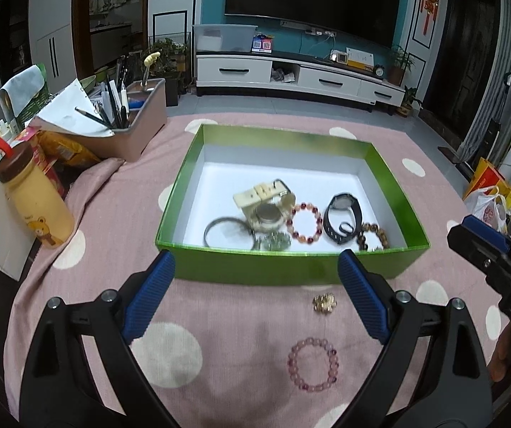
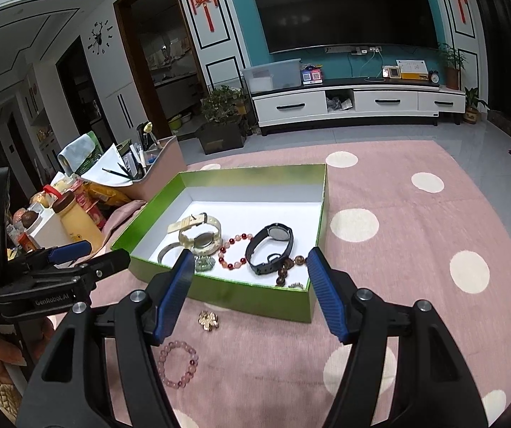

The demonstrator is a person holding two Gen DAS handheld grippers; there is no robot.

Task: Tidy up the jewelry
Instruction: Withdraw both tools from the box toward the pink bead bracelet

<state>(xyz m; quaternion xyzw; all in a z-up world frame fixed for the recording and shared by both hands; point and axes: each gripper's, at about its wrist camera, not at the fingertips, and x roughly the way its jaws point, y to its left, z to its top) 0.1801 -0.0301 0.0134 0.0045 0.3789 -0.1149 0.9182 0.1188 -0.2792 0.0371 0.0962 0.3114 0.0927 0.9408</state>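
Left hand-held gripper (image 1: 256, 269): jaws spread wide, nothing between them, at lower centre of its own view, pointing toward the near wall of the green box (image 1: 291, 269). Right hand-held gripper (image 2: 249, 274): jaws likewise spread and empty, tips overlapping the box's near edge in its own view. Pink bead bracelet (image 1: 313, 363): lies flat on the pink dotted tabletop cloth (image 1: 219, 306) in the lower centre of the frame, between the left gripper's arms, a closed ring with no clear long axis. Gold trinket (image 1: 323, 303): on the cloth just beyond the bracelet, near the box wall, apart from it. Box contents, left to right along the near wall: metal bangle (image 1: 225, 230); cream watch (image 1: 264, 205), its strap running toward the upper left; red-and-white bead bracelet (image 1: 304, 223); black watch (image 1: 343, 217), long axis running from near edge to far edge, tilted slightly; brown bead bracelet (image 1: 373, 235) in the near right corner. Upper left of the frame: pen holder (image 1: 137, 121) and yellow bottle (image 1: 36, 199), well apart from the box.
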